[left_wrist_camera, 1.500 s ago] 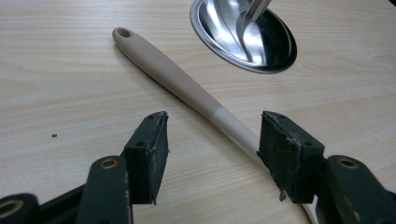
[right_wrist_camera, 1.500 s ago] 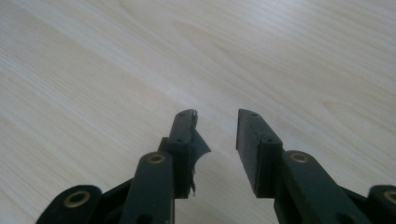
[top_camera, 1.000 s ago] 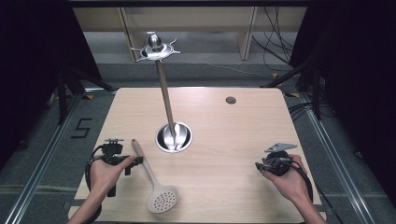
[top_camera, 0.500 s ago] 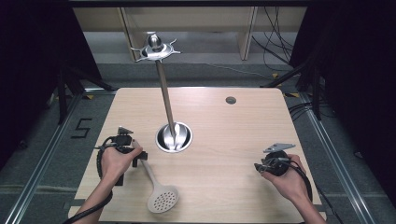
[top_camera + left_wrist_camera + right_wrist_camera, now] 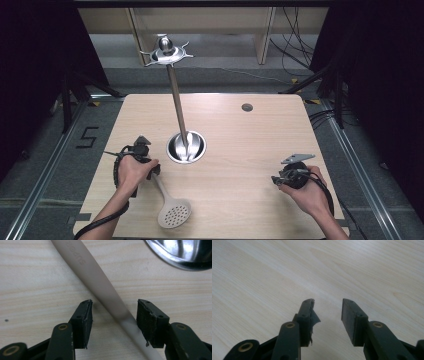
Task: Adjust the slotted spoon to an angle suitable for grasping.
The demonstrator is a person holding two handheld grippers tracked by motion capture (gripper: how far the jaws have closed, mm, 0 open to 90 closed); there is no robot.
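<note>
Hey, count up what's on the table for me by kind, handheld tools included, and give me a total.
Skimmer spoons: 1, the skimmer spoon
Metal stands: 1, the utensil stand
Handheld tools: 2, the left tool open around the spoon's handle, and the right tool open over bare wood
Total: 4

Light falls from overhead onto the pale wooden table (image 5: 240, 150), evenly bright, while the room around sits nearly black. The steel stand's base (image 5: 186, 147) glints. Up close, the skimmer handle (image 5: 100, 285) blurs softly, shadows faint beneath.
</note>
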